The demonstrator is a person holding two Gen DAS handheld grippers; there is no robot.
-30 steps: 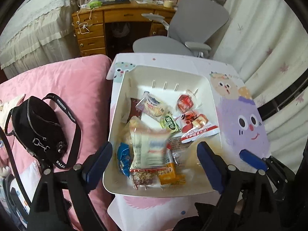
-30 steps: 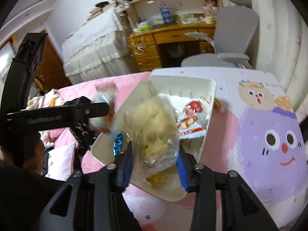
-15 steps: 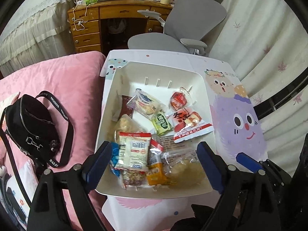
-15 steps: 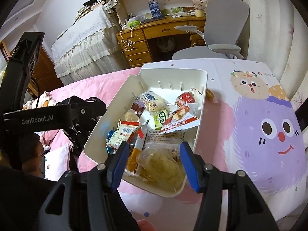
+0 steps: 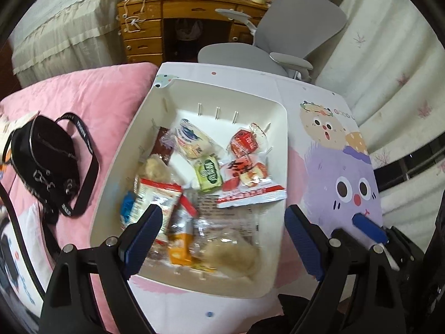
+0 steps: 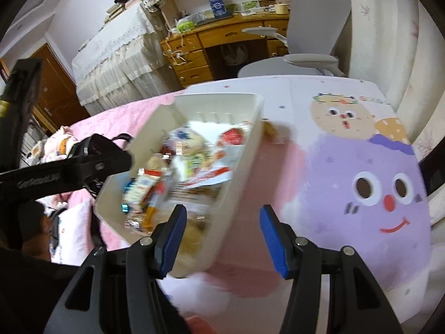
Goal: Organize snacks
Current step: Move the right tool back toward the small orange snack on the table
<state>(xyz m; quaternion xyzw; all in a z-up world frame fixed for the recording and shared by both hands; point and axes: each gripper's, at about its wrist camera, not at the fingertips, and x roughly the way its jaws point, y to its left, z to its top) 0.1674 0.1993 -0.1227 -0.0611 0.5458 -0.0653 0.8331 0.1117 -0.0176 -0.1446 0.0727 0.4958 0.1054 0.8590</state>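
Note:
A white plastic bin (image 5: pixel 279 128) holds several snack packets on the cartoon-print table (image 5: pixel 328 150); it also shows in the right wrist view (image 6: pixel 244 150). A clear bag of beige puffs (image 5: pixel 233 253) lies at the bin's near end beside an orange packet (image 5: pixel 179 246). My left gripper (image 5: pixel 221 239) is open and empty above the bin's near end. My right gripper (image 6: pixel 221 235) is open and empty over the bin's near right corner. One small snack (image 6: pixel 268 129) lies on the table just outside the bin's far right wall.
A pink quilt (image 5: pixel 91 94) with a black strap bag (image 5: pixel 47 161) lies left of the bin. A grey office chair (image 5: pixel 281 36) and a wooden desk (image 5: pixel 172 19) stand beyond the table. A curtain (image 5: pixel 389 69) hangs at the right.
My right gripper has opened and let the clear bag of puffs drop into the bin's near end, then shifted right. A packet has settled in the bin's near left.

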